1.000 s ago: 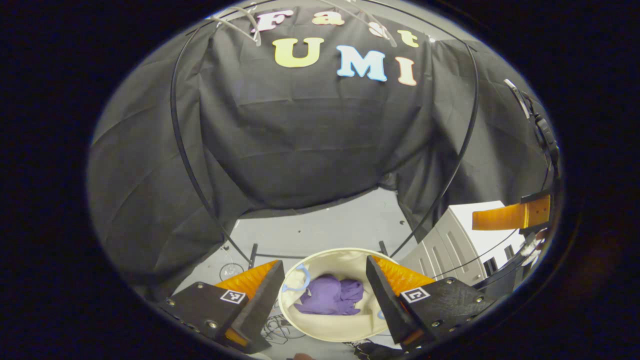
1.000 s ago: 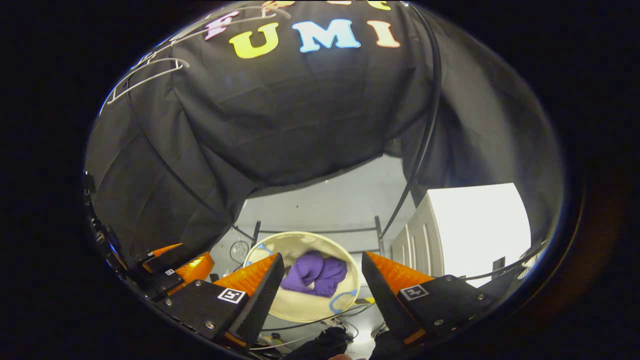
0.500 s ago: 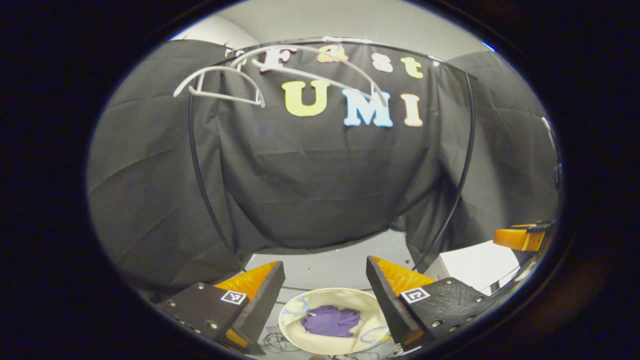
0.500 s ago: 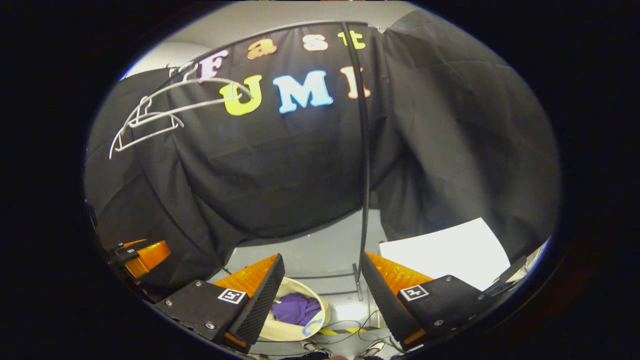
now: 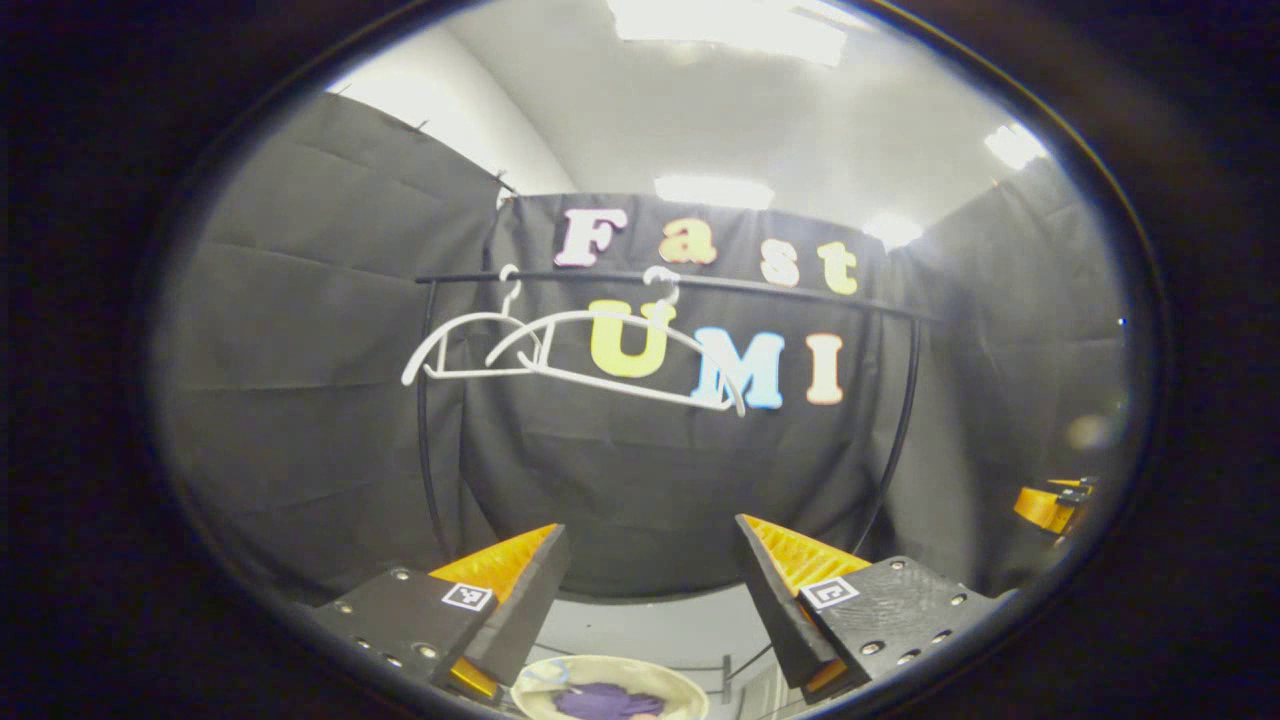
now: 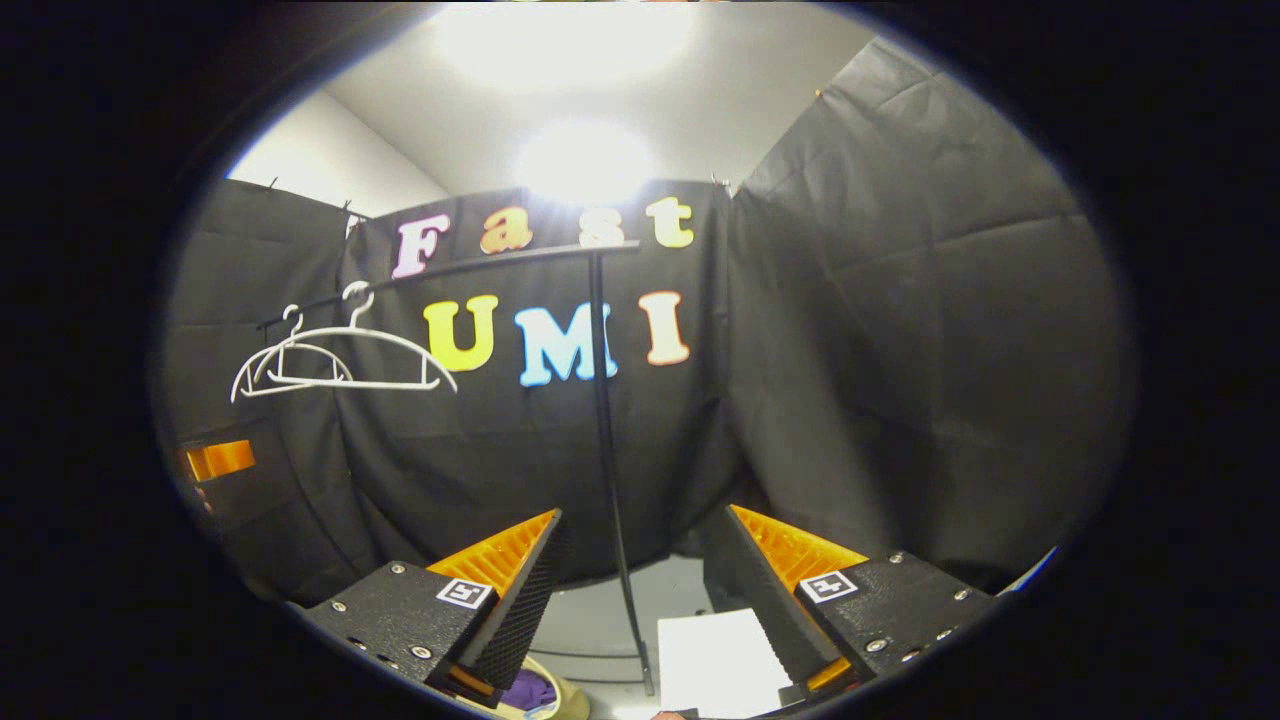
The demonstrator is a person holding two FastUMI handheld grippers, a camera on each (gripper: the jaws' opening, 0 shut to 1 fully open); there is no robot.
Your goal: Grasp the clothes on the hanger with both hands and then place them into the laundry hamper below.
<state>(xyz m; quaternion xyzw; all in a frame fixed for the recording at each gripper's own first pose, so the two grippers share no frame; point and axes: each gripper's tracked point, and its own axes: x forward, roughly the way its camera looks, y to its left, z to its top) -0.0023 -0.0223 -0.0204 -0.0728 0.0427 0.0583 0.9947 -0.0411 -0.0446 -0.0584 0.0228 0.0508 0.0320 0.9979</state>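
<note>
Both cameras have tilted up since a second ago: the laundry hamper [image 5: 610, 698], then large between my left fingers, now sits low at 6 o'clock in the left gripper view, and ceiling lights fill the top. The purple clothes [image 5: 598, 702] lie inside it, bunched. In the right gripper view the hamper's rim [image 6: 560, 703] peeks out at 6 o'clock beside my left finger, with a bit of purple cloth [image 6: 528, 690] within.

My left gripper [image 5: 650, 585] is spread wide, nothing between the fingers. My right gripper [image 6: 632, 575] is likewise spread and empty.

Two white hangers [image 5: 560, 355] hang bare on the black rail [image 5: 700, 285], around 11 o'clock in the left gripper view; the right gripper view has them [image 6: 335, 360] at 9 o'clock. The rack's upright pole [image 6: 608, 450] runs down between my right fingers. A white cabinet top [image 6: 715, 660] lies at 6 o'clock, just beside the right finger.
</note>
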